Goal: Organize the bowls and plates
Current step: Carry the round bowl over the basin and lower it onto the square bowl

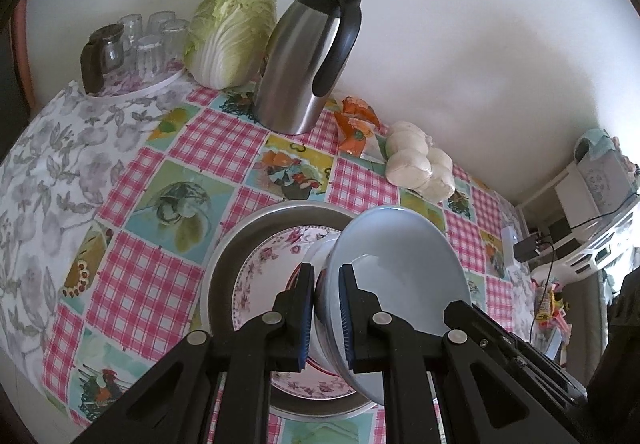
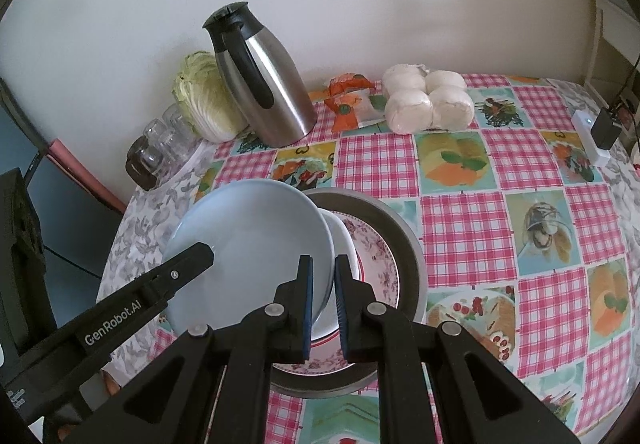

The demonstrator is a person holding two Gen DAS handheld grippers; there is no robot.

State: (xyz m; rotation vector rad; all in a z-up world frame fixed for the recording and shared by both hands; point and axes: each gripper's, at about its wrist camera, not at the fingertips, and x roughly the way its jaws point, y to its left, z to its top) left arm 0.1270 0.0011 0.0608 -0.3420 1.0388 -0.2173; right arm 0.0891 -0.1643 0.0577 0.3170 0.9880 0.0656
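Observation:
A pale blue plate (image 1: pixel 400 256) (image 2: pixel 256 232) hangs tilted over a stack, held from both sides. My left gripper (image 1: pixel 326 308) is shut on its near rim, and my right gripper (image 2: pixel 324 304) is shut on the opposite rim. Under it sits a white bowl (image 1: pixel 320 248) (image 2: pixel 342 240) with a red rim, on a floral plate (image 1: pixel 260 272) (image 2: pixel 380 264) inside a round grey metal pan (image 1: pixel 224 264) (image 2: pixel 404 228). The blue plate hides most of the bowl. One of the left gripper's fingers (image 2: pixel 192 260) shows across the plate in the right wrist view.
At the back by the wall stand a steel thermos jug (image 1: pixel 304 60), a cabbage (image 1: pixel 232 32) and upturned glasses (image 1: pixel 148 40) on a tray. A bag of white buns (image 1: pixel 420 164) and an orange packet (image 1: pixel 356 124) lie right of the jug. A charger (image 2: pixel 592 132) sits at the table's far right.

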